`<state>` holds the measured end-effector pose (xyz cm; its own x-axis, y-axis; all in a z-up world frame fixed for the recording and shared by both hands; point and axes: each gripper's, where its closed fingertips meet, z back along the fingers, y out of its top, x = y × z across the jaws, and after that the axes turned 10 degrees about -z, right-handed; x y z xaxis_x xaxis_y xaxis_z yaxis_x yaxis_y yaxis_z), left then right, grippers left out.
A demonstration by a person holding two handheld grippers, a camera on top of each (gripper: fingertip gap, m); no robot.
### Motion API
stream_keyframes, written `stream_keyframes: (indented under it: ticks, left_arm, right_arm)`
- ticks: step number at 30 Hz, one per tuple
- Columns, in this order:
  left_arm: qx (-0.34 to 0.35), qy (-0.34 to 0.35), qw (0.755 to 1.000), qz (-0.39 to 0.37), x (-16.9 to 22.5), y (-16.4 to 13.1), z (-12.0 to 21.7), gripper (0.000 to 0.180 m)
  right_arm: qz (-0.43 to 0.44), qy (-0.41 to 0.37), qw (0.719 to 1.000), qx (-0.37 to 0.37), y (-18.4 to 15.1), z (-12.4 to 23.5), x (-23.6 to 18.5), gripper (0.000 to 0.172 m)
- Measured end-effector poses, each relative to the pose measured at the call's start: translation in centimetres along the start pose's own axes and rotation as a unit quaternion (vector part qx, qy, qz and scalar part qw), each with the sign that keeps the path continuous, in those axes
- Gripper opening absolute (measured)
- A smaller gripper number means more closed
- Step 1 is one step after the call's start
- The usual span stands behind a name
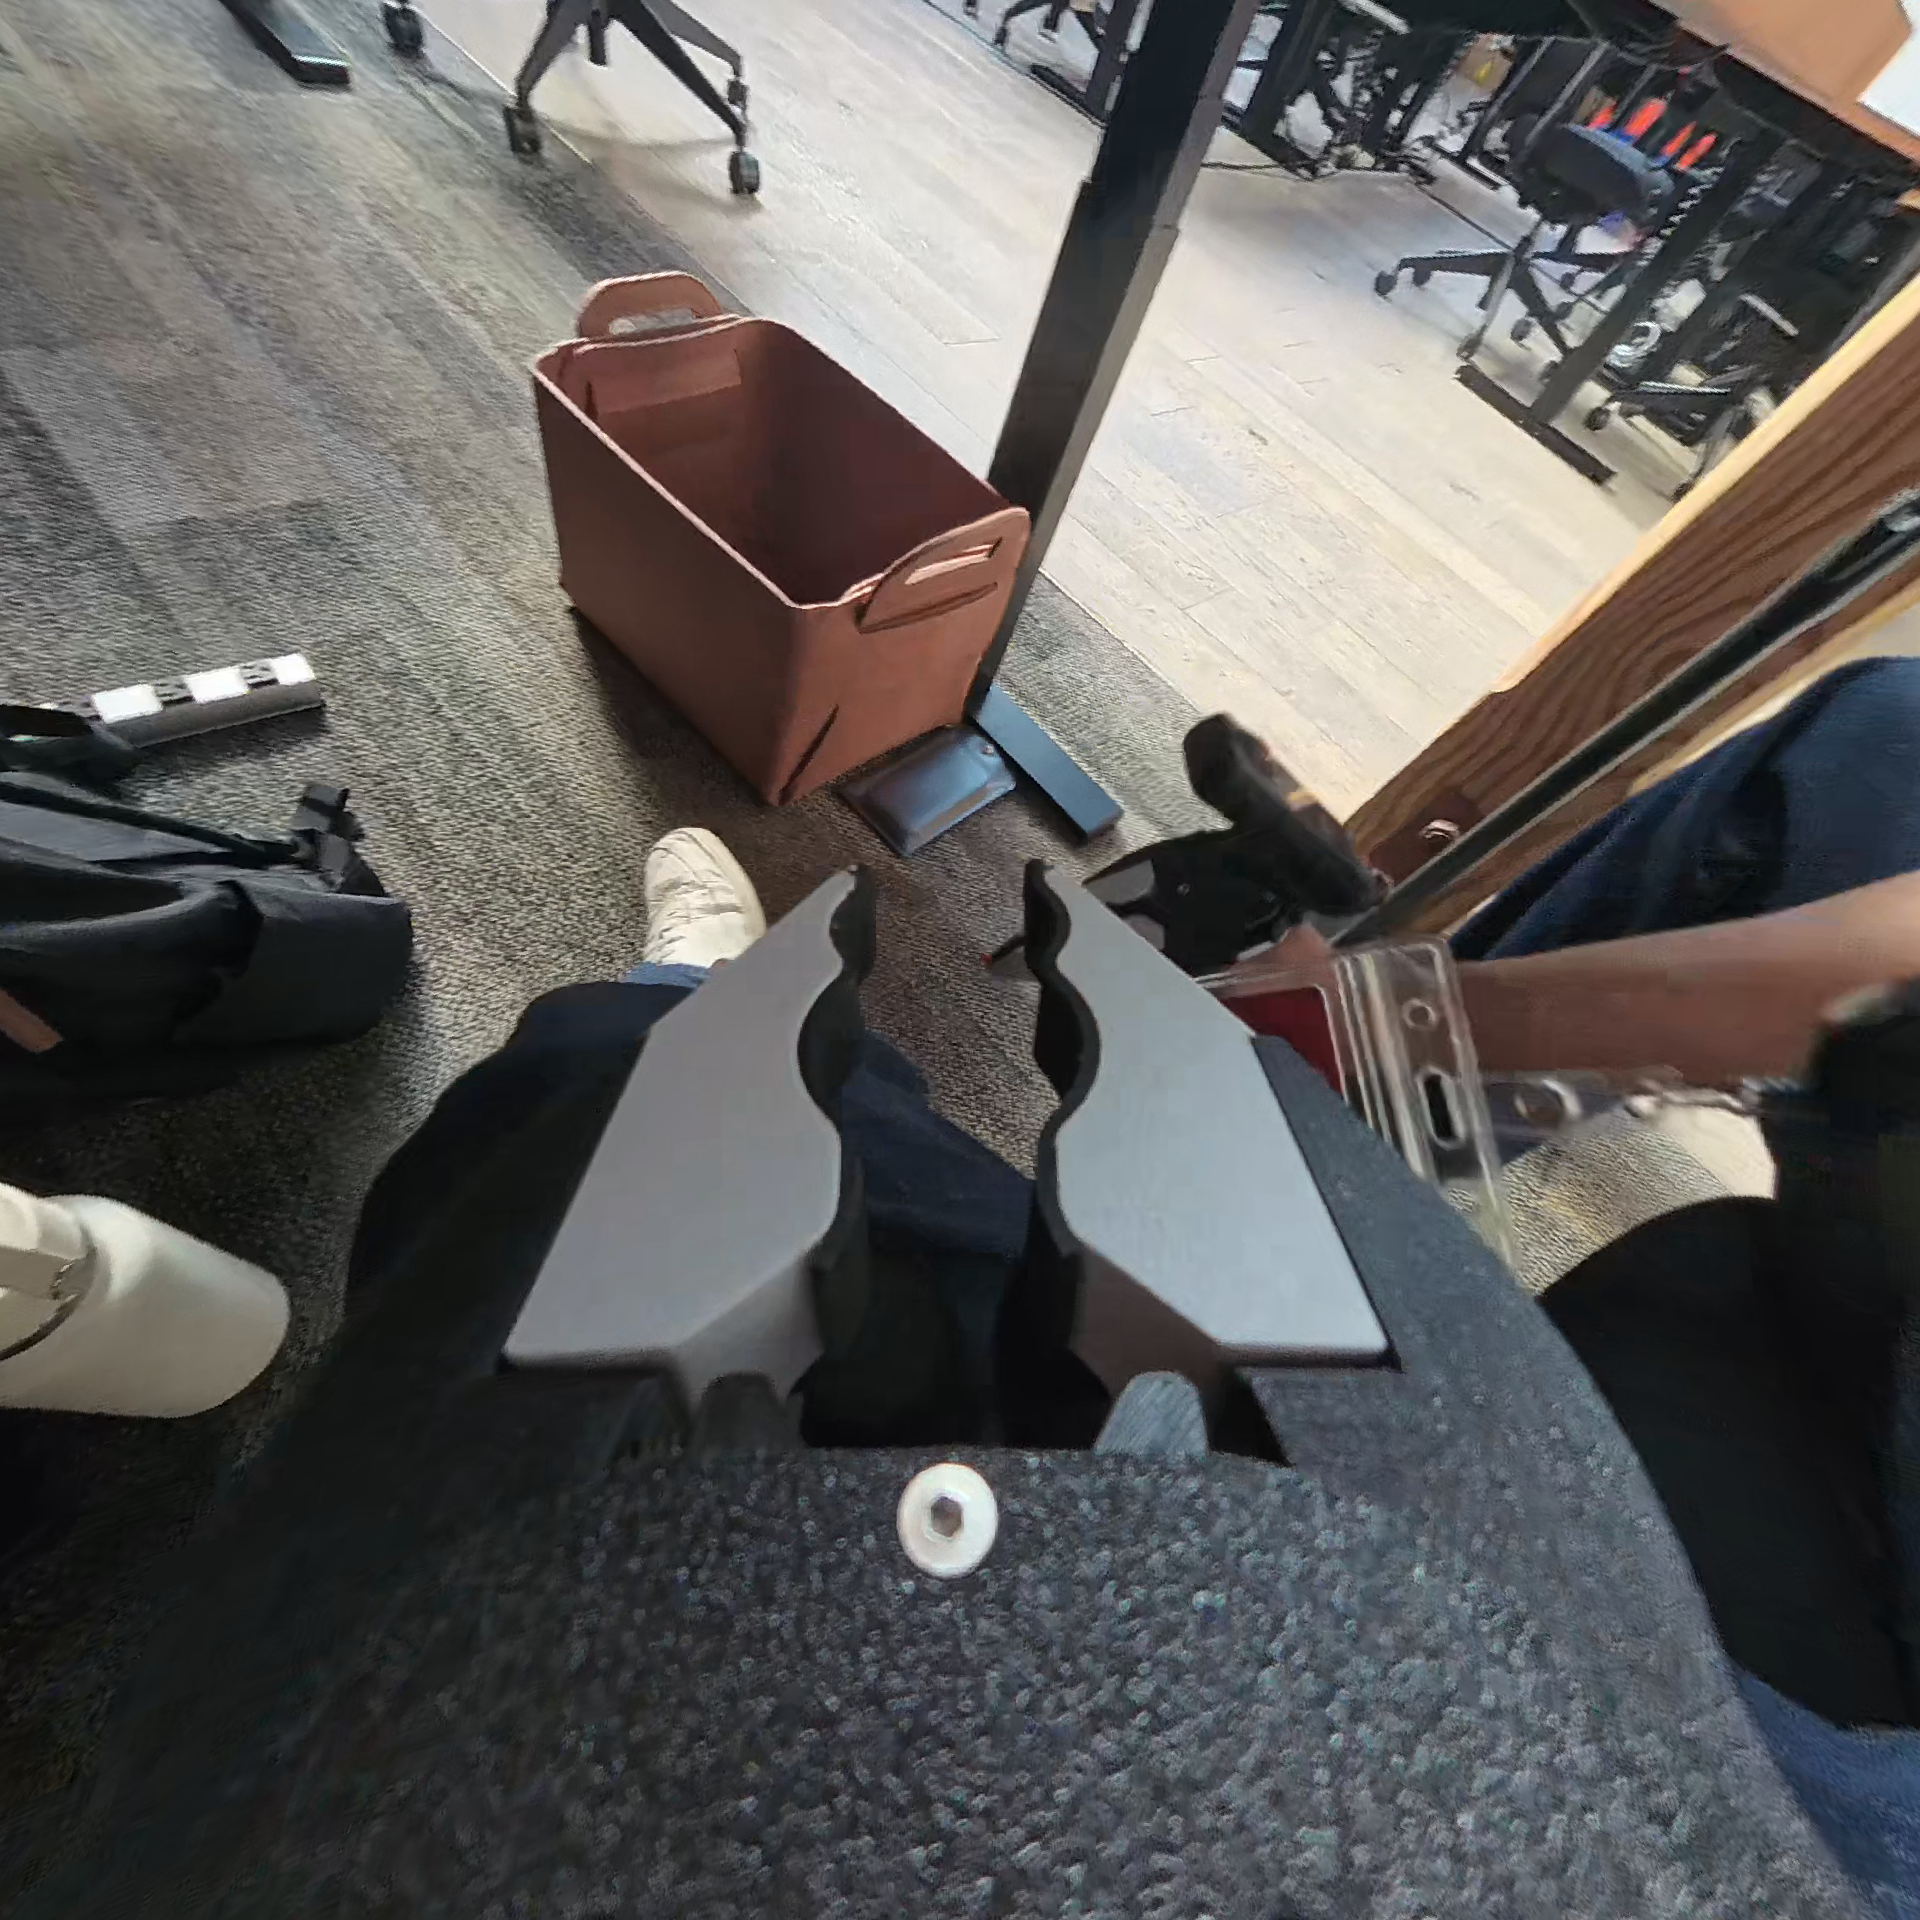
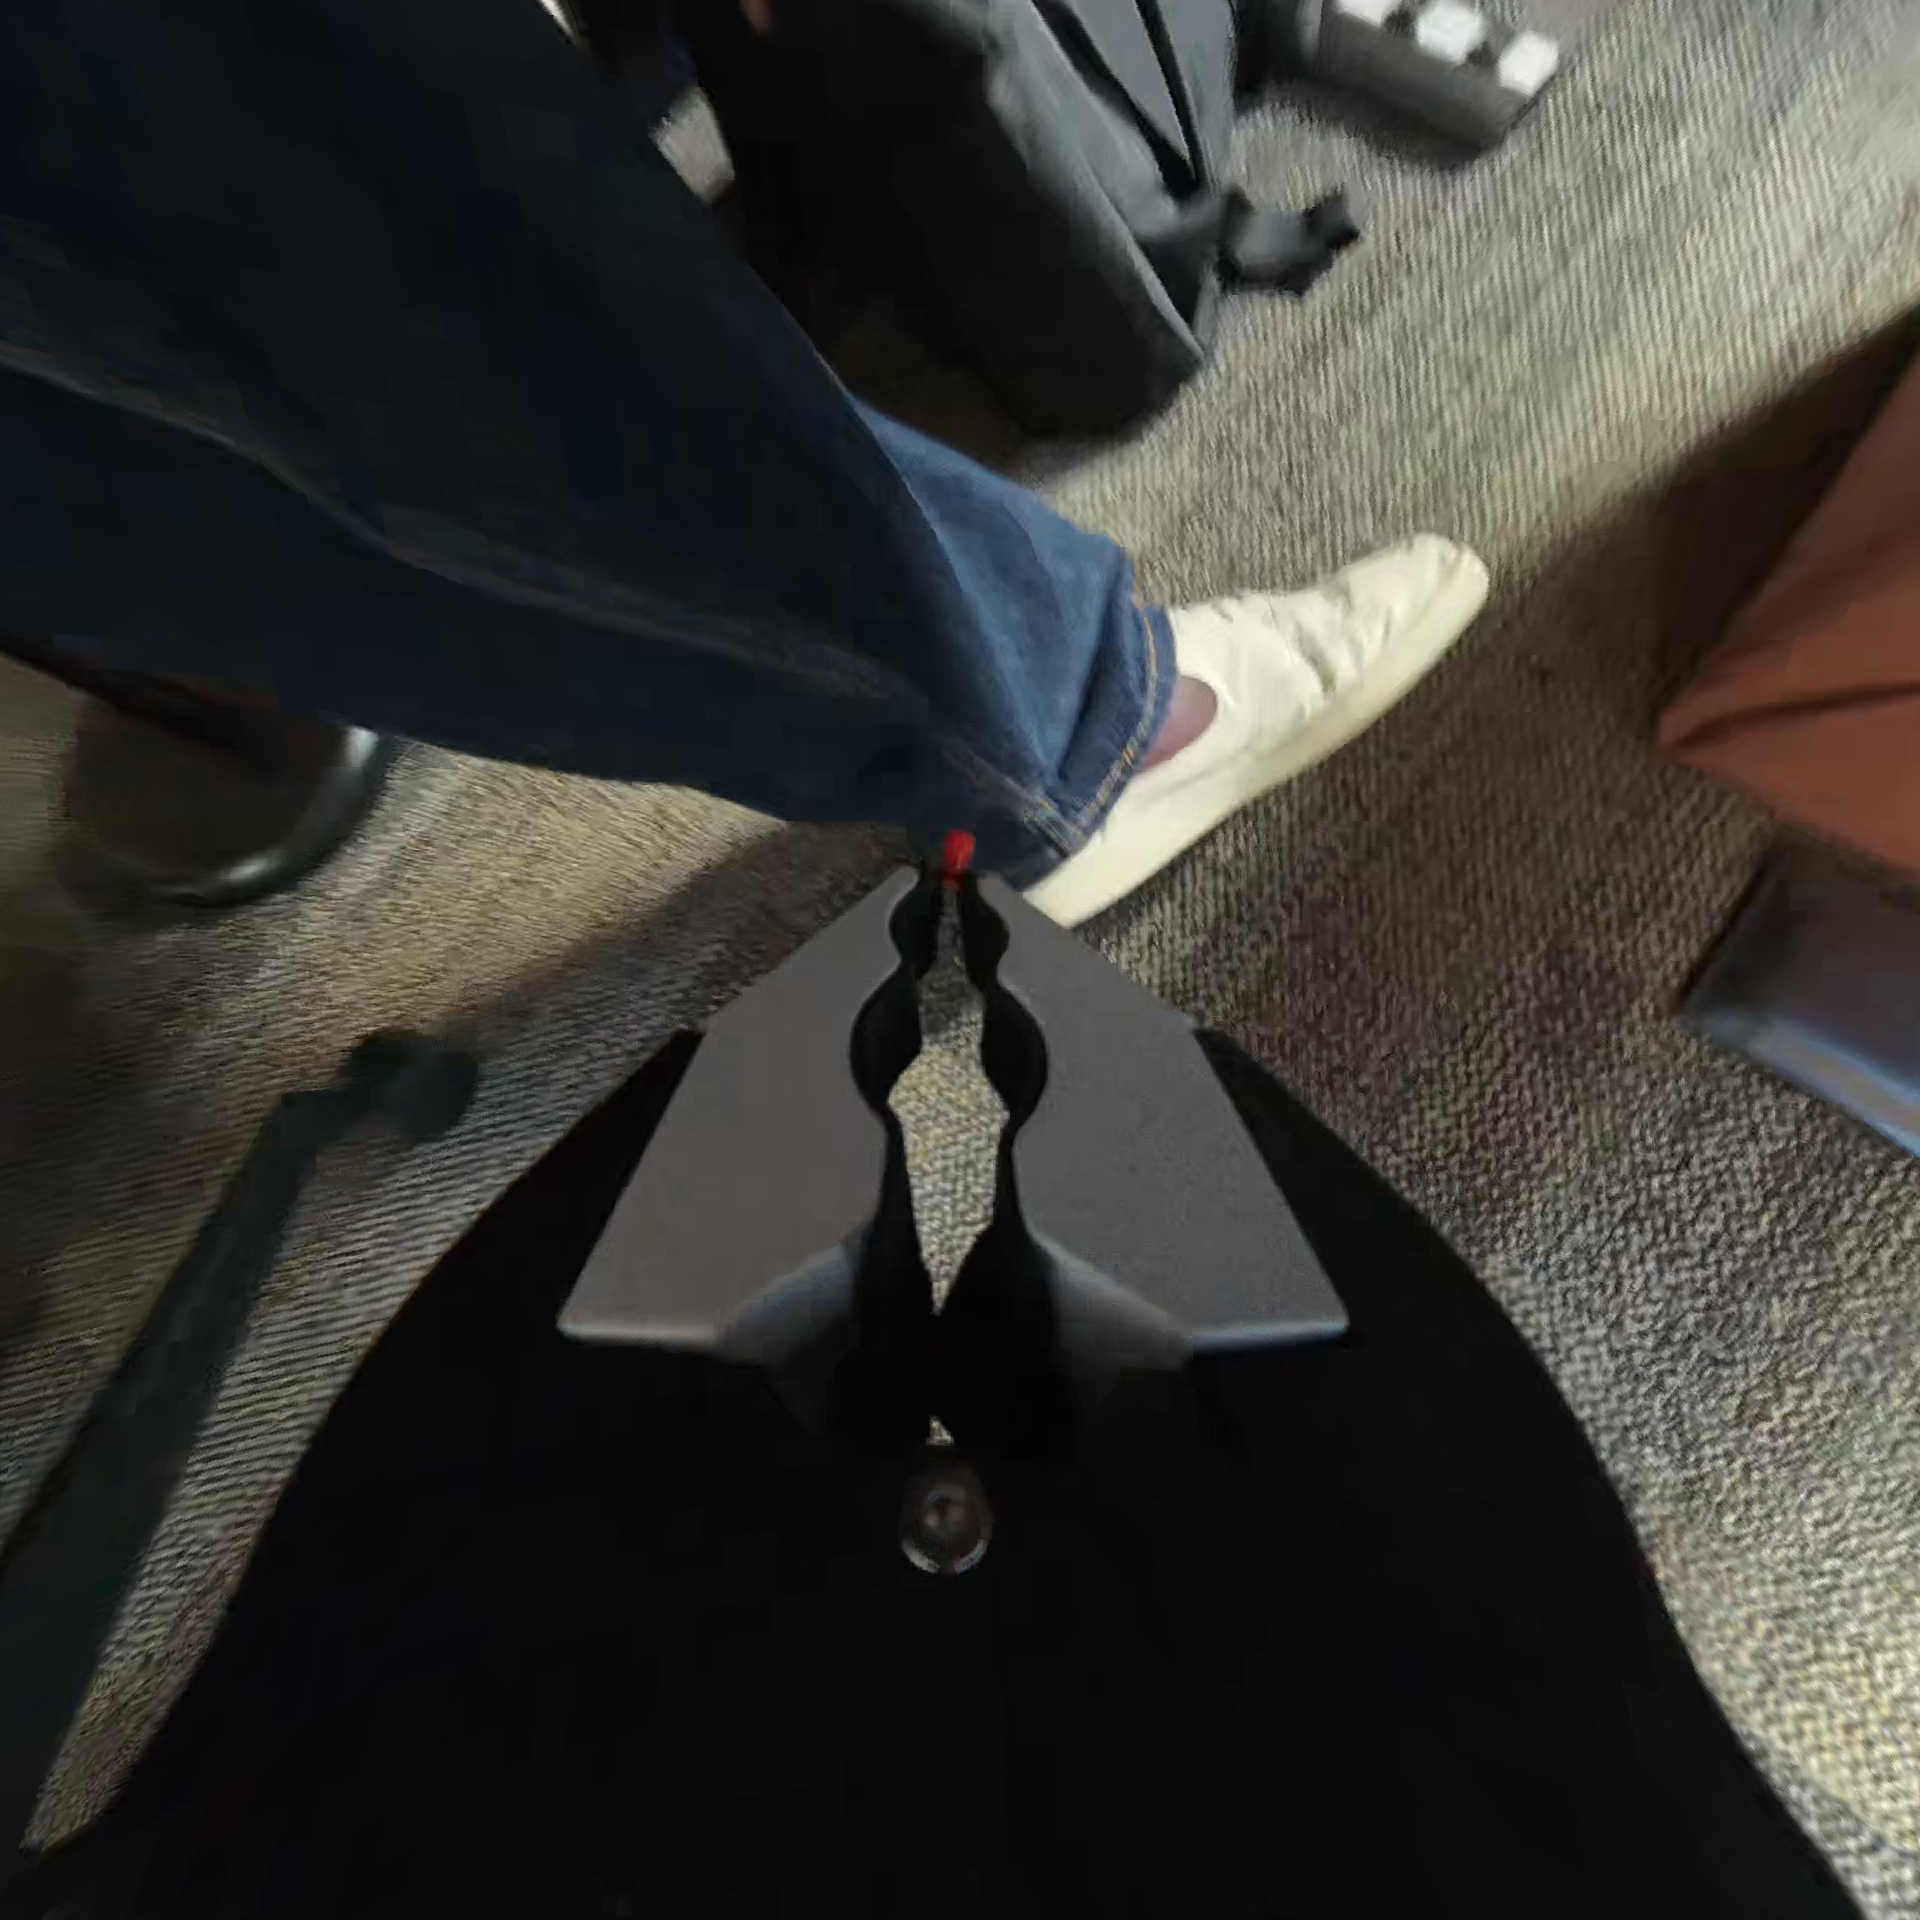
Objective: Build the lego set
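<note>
Left gripper [image 1: 940, 904] hung over my lap with its jaws parted to a moderate gap and nothing between them; below them I saw only dark jeans [image 1: 914, 1122] and grey carpet [image 1: 499, 790]; a white shoe [image 1: 698, 902] lay just past the left fingertip. Right gripper [image 2: 943, 891] was pinched shut at the tips on a small red-tipped thing [image 2: 956, 854], slim and dark below the red end; I could not tell what it was; the pads pressed it from both sides while carpet showed through the wavy gaps further back along the fingers. In the left wrist view I noted that same gripper low at the right, black-bodied, its red point [image 1: 987, 954] just beside my left gripper's right fingertip. Ahead on the carpet stood a brown bin [image 1: 769, 540] with handles, open-topped, against a black desk leg [image 1: 1081, 343]; a metal floor plate [image 1: 930, 795] lay at its near corner. Off to the left I logged a black backpack [image 1: 177, 914] and a power strip [image 1: 208, 691]; a clear badge holder [image 1: 1413, 1081] hung at the right by a forearm [image 1: 1642, 997]; the wooden desk edge [image 1: 1704, 582] ran above it.
</note>
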<state>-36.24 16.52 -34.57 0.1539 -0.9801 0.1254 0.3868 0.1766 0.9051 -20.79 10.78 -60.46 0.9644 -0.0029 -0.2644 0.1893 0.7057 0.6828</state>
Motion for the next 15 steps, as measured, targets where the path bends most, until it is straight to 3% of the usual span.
stream_keyframes:
  ticks: [4, 8, 10, 12, 15]
  left_arm:
    - [0.042, -0.070, 0.996, -0.029, 2.3, 3.8, 0.2, 0.026]
    - [0.098, -0.120, 0.975, -0.160, 7.2, 12.3, 3.0, 0.022]
    - [0.110, -0.114, 0.963, -0.219, 8.4, 17.2, 4.3, 0.018]
    - [0.095, -0.090, 0.958, -0.257, 8.0, 21.8, 4.4, 0.014]
    - [0.028, -0.119, 0.954, -0.274, 6.8, 25.7, 1.5, 0.022]
  right_arm:
    - [-0.013, 0.090, 0.989, 0.119, 11.7, 13.2, -10.0, 0.002]
    - [-0.019, 0.155, 0.947, 0.280, 22.9, 25.8, -17.1, 0.002]
    - [0.045, 0.141, 0.934, 0.326, 27.5, 29.9, -18.0, 0.002]
    - [0.111, 0.081, 0.924, 0.357, 31.7, 32.7, -16.4, 0.003]
    - [0.217, 0.006, 0.905, 0.367, 36.1, 34.1, -13.2, 0.003]
